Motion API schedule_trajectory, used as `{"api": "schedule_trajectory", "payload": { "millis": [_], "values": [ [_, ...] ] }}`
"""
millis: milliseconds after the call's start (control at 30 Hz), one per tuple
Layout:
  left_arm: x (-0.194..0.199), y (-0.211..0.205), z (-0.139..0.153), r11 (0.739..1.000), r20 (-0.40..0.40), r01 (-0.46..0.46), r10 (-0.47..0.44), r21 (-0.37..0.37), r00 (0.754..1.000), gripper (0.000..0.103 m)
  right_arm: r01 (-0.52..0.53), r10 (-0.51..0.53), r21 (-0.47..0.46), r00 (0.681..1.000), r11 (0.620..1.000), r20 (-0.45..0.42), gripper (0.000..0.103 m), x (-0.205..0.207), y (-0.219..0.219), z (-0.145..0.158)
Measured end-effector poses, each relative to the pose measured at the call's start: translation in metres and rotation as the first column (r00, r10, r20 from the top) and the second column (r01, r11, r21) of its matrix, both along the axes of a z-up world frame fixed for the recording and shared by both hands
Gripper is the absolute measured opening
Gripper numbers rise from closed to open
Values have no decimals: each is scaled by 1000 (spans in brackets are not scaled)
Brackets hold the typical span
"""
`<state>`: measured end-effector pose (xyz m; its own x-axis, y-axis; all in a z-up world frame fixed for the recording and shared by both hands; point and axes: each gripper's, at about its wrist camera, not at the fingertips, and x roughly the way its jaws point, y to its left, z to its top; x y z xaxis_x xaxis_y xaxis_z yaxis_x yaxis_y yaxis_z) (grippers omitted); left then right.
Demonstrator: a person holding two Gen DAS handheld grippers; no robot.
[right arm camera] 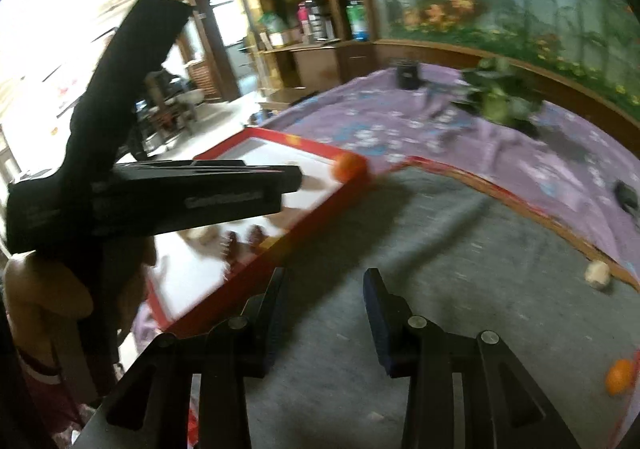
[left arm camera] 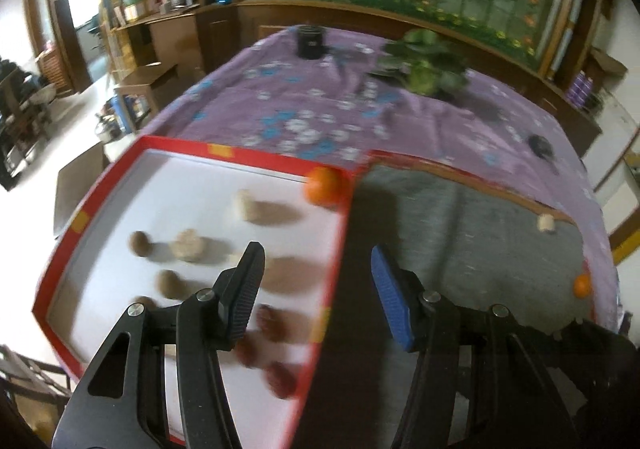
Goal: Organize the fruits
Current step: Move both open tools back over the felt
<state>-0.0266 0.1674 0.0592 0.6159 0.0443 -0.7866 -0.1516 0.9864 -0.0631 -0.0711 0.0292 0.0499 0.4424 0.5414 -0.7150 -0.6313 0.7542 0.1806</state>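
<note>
Left wrist view: the left gripper (left arm camera: 318, 269) hangs released, jaws spread with nothing between them, above the right wall of a red-rimmed white tray (left arm camera: 342, 245). An orange (left arm camera: 326, 186) sits in the tray's far right corner. Brown round fruits (left arm camera: 140, 244), pale lumpy ones (left arm camera: 189, 246) and dark red ones (left arm camera: 272, 323), all blurred, lie scattered nearer. To the right lies a grey mat (left arm camera: 472, 233) with a pale piece (left arm camera: 545, 224) at its far edge and a second orange (left arm camera: 582, 286) at its right side.

Right wrist view: the right gripper (right arm camera: 326, 303) hovers released over the grey mat (right arm camera: 460, 241), holding nothing. The left gripper (right arm camera: 280, 185) reaches over the tray (right arm camera: 320, 205) from the left. The orange (right arm camera: 349, 167) rests in the far corner; the second orange (right arm camera: 618, 376) lies near right.
</note>
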Motion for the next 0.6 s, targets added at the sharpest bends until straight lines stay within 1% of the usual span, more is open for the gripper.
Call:
{"api": "schedule_trajectory", "payload": {
  "millis": [200, 300, 367, 533, 600],
  "values": [
    [10, -54, -5, 996, -14, 89, -89, 3, 996, 56, 110, -110, -18, 994, 994, -1, 37, 3, -56, -4],
    [14, -79, -8, 991, -20, 133, -133, 4, 991, 56, 168, -168, -51, 986, 984, 11, 37, 5, -83, -7],
    [17, -93, -11, 988, -29, 156, -156, 1, 987, 56, 199, -198, -54, 980, 979, 7, 37, 6, -104, -8],
    [27, -127, -21, 977, -57, 212, -213, -21, 975, 55, 292, -291, -87, 957, 953, 23, 38, 2, -155, -9],
    [33, -137, -24, 973, -69, 227, -228, -34, 971, 55, 335, -334, -113, 942, 935, 30, 38, 0, -177, -12]
  ]
}}
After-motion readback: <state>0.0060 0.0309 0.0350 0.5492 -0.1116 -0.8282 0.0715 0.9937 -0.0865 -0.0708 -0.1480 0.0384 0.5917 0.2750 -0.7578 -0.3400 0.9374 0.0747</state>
